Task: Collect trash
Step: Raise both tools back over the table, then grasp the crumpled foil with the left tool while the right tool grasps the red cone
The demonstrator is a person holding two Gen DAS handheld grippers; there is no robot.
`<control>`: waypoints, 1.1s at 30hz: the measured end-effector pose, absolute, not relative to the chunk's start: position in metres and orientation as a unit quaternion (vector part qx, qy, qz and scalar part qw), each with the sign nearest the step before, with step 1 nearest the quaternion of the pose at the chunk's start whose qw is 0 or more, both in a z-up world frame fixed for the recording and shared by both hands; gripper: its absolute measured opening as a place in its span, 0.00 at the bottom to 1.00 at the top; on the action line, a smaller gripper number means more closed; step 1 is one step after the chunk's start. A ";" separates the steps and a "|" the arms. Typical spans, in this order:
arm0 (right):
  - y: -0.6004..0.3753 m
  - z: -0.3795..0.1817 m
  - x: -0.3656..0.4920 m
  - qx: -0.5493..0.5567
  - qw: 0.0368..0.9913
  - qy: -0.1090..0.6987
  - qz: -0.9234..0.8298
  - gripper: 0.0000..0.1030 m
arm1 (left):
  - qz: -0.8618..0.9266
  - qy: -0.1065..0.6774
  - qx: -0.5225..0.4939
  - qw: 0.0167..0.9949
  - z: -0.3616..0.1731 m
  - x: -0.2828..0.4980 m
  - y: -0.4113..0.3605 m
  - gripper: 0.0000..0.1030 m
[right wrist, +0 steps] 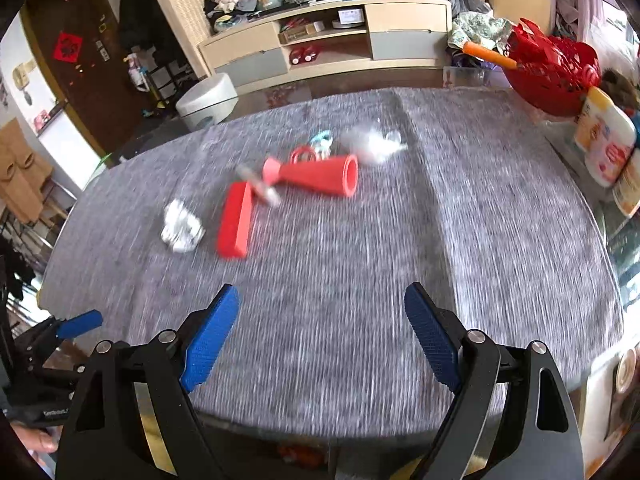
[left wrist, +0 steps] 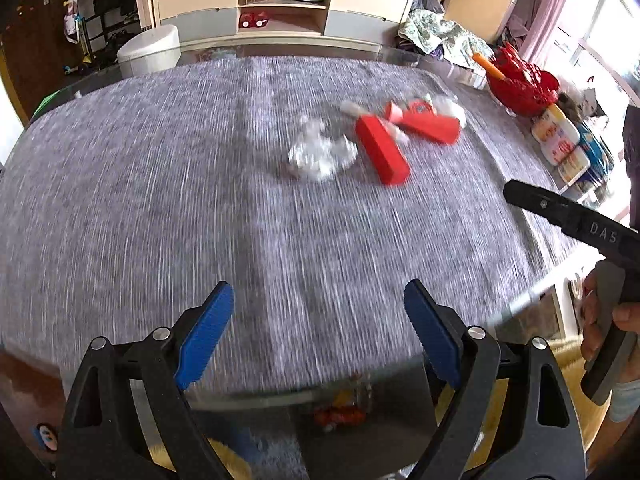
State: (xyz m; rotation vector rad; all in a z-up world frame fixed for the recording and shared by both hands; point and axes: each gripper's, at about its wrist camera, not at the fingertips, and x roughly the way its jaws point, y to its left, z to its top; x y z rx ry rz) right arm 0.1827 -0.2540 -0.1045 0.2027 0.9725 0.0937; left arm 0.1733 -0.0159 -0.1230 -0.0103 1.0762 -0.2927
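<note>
Both hand-held grippers, left (left wrist: 318, 332) and right (right wrist: 322, 334), hover spread wide and empty above the near edge of the grey-clothed table (left wrist: 160, 200). Crumpled silver foil (left wrist: 320, 156), a red rectangular block (left wrist: 382, 154) and a red plastic cone (right wrist: 316, 176) lie mid-table, well ahead.

Two handheld grippers share one build. The left gripper (left wrist: 318, 334) has black plastic arms with triangular cut-outs, round silver pivot screws, and ridged blue finger pads (left wrist: 206, 334). The right gripper (right wrist: 320, 334) looks the same, its blue pads (right wrist: 432, 340) finely textured. From the left wrist view, its black body reads "DAS" in pale letters, held by a bare-skinned hand (left wrist: 608, 320).
</note>
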 end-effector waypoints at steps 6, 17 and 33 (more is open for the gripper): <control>-0.260 -0.112 0.219 0.095 0.875 0.473 0.041 0.83 | -0.137 0.510 -0.008 0.849 -0.124 0.216 -0.023 0.76; -0.265 -0.131 0.266 0.099 0.871 0.479 0.057 0.73 | -0.138 0.526 -0.010 0.839 -0.148 0.265 -0.032 0.63; -0.247 -0.135 0.282 0.086 0.865 0.483 0.100 0.31 | -0.152 0.530 -0.006 0.834 -0.157 0.292 -0.044 0.34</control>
